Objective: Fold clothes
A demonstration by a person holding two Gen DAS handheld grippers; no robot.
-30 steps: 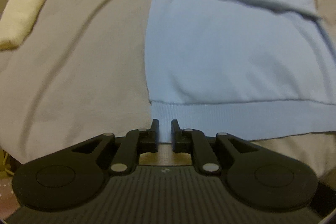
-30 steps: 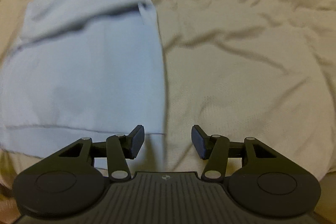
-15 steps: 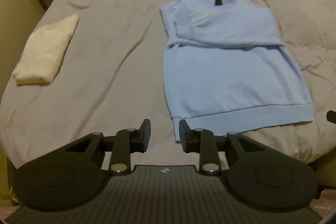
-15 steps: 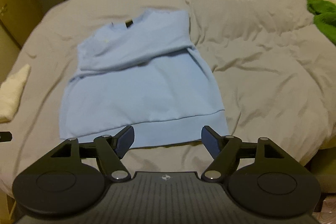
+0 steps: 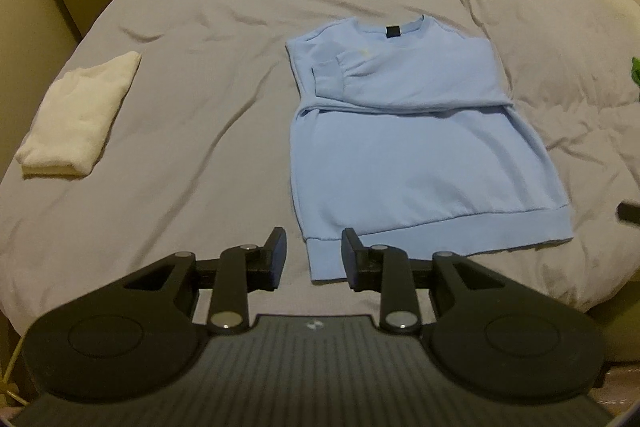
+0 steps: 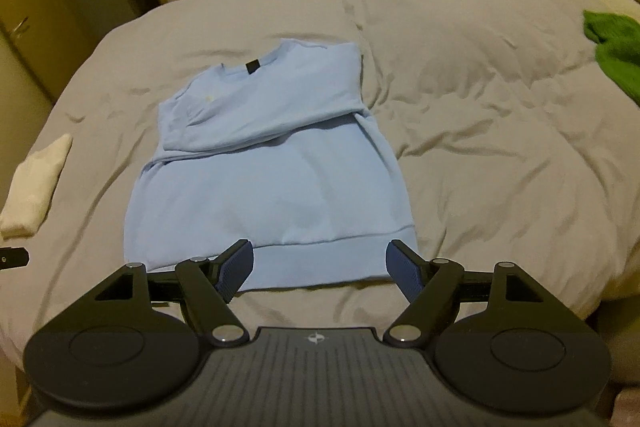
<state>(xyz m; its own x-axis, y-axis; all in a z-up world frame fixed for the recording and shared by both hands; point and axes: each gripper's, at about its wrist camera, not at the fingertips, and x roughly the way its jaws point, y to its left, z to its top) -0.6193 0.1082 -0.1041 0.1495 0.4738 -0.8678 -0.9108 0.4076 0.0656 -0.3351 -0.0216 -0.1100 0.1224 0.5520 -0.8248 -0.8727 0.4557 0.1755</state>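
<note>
Both my grippers, left (image 5: 313,254) and right (image 6: 319,266), hang spread, empty, near the sweater (image 5: 404,143). Soft, floppy, probably thick; I'd pinch its near hem corners.

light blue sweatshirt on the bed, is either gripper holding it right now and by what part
Nothing is held. The left gripper and right gripper are both open and empty, off the light blue cotton sweatshirt, which lies flat on the grey bedspread.

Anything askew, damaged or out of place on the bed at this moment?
Nothing stands out. The light blue sweatshirt lies flat with its sleeves folded across the chest, the folded white cloth sits apart to its left, and both grippers are open and empty.
</note>
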